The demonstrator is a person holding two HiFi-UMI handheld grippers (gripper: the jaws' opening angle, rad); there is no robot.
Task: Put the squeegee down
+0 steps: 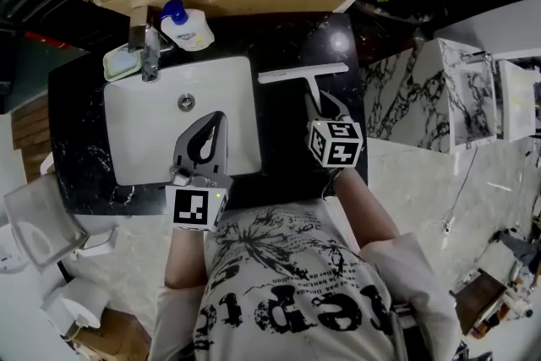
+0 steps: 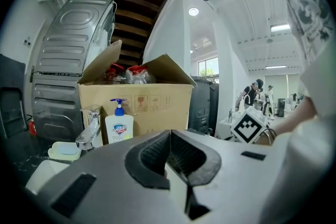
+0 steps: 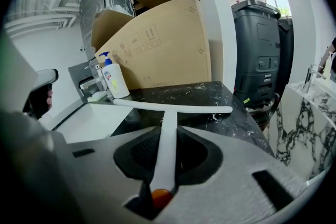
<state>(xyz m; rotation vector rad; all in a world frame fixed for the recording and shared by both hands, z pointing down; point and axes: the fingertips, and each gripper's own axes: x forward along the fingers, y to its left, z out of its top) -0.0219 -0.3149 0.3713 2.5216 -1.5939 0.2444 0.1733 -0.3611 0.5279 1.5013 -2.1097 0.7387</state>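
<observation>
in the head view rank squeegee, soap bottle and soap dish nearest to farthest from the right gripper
1. squeegee: its handle is held in the right gripper, just ahead of it.
2. soap bottle: back left, behind the basin.
3. soap dish: farthest left, beyond the faucet.

The left gripper [image 1: 215, 123] points toward the far side, nearly level, its jaws pressed together with nothing between them. To its right, the right gripper [image 1: 319, 101] tilts downward, jaws clamped on the squeegee [image 1: 301, 74] handle.
</observation>
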